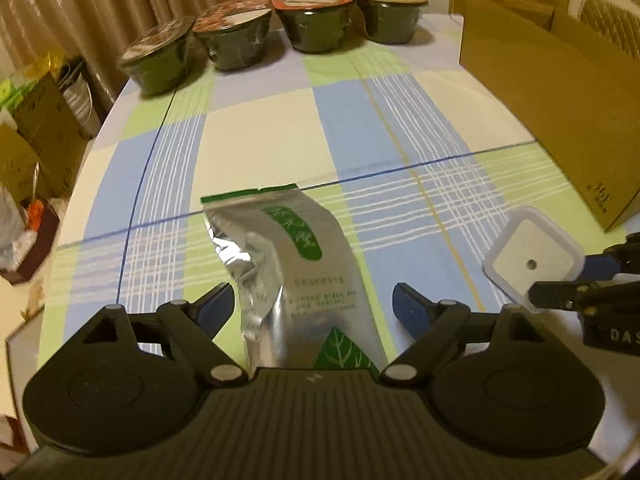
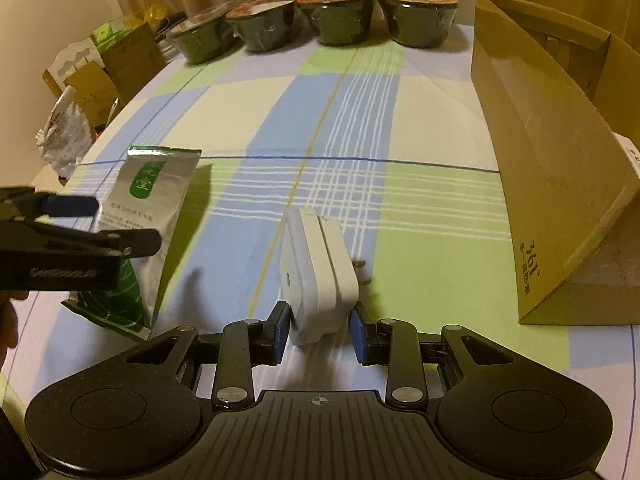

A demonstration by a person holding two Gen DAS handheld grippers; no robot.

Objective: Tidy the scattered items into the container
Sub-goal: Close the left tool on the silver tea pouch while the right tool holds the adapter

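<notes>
A silver foil pouch (image 1: 296,272) with green print leans up from the checked tablecloth (image 1: 360,128). My left gripper (image 1: 312,304) is open, its blue fingertips standing apart on either side of the pouch. In the right wrist view the pouch (image 2: 152,200) rises at the left with the left gripper (image 2: 128,222) around it. My right gripper (image 2: 320,324) is shut on a white plug adapter (image 2: 316,276), prongs pointing right. The left wrist view shows the adapter (image 1: 528,256) in the right gripper (image 1: 564,280). An open brown cardboard box (image 2: 540,160) stands at the right.
Several dark sealed noodle bowls (image 2: 340,12) line the table's far edge in front of a curtain. Beyond the left table edge sit cartons and bags (image 2: 100,68). The cardboard box (image 1: 560,100) takes up the table's right side.
</notes>
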